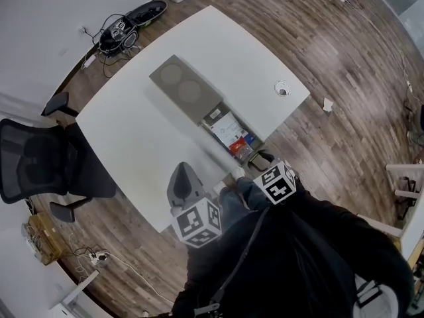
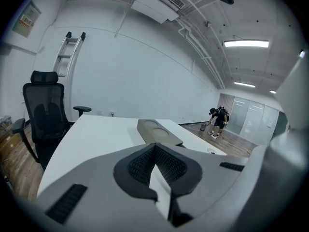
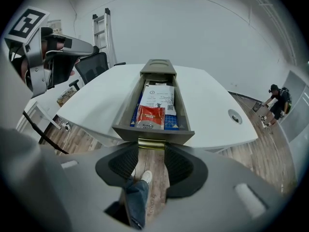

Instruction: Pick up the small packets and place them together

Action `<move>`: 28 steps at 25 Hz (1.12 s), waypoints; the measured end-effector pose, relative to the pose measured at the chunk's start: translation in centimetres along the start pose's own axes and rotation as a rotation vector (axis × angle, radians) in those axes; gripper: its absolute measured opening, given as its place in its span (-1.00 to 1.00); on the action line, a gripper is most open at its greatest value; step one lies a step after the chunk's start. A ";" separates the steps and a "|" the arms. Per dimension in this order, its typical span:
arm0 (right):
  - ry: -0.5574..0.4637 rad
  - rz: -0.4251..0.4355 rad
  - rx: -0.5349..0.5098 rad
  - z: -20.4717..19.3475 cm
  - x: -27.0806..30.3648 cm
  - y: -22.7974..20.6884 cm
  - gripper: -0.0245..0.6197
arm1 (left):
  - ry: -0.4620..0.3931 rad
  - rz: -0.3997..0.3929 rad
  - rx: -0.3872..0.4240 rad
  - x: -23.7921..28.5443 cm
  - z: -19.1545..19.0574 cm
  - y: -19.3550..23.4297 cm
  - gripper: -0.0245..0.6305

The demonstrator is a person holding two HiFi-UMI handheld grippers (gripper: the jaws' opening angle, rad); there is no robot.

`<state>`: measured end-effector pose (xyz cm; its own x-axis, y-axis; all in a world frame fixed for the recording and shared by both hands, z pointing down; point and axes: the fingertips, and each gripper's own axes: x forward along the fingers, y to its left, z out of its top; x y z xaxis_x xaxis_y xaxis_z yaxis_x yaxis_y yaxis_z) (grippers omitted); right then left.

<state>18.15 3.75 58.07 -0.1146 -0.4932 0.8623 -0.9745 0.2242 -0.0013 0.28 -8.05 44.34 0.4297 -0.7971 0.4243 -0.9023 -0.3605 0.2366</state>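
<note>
Drawer [image 3: 126,111] juts past the table's [image 1: 132,124] edge, its brass handle [image 3: 151,143] clamped in the right gripper [image 3: 151,151]. Red packet [image 3: 150,116] lies flat at the drawer's front edge, widthwise across it, top pointing inward. Left gripper [image 2: 155,148] is pinched together, empty.

Drawer [image 3: 153,100]: the far end sits under the grey unit [image 3: 157,66], so its full length is hidden. The red packet [image 3: 150,116] overlaps a blue item [image 3: 172,122], of which only strips show. The white packet [image 3: 158,96] covers whatever lies behind. Print on all three is too small to read.

Brass handle [image 3: 151,143]: only its top strip shows between the pads.

Right gripper [image 3: 151,151]: in the head view its marker cube [image 1: 275,182] hides the jaws and the drawer's near end.

Office chair [image 1: 30,161]: cut off by the left edge.

Person [image 3: 276,100], far right: too small to tell what they handle.
</note>
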 end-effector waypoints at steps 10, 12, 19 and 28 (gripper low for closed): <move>-0.007 0.080 0.069 -0.7 0.8 -0.2 -0.32 | 0.030 0.017 -0.008 0.8 -0.7 0.6 -0.93; 0.005 0.114 0.109 -1.1 0.6 -0.6 -0.29 | 0.030 0.017 -0.005 0.9 -0.6 0.8 -0.93; -0.016 0.123 0.051 -0.2 -2.9 -5.4 -0.17 | -0.020 0.046 -0.028 1.1 0.3 2.5 -0.93; -0.056 0.390 -0.621 8.5 -2.3 -1.6 -0.19 | -0.048 0.109 -0.052 -0.7 0.9 3.5 -0.93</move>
<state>18.32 -2.59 51.77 -0.4567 -0.3190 0.8305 -0.5740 0.8189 -0.0011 -3.21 -9.25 44.08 0.3263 -0.8526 0.4082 -0.9398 -0.2462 0.2370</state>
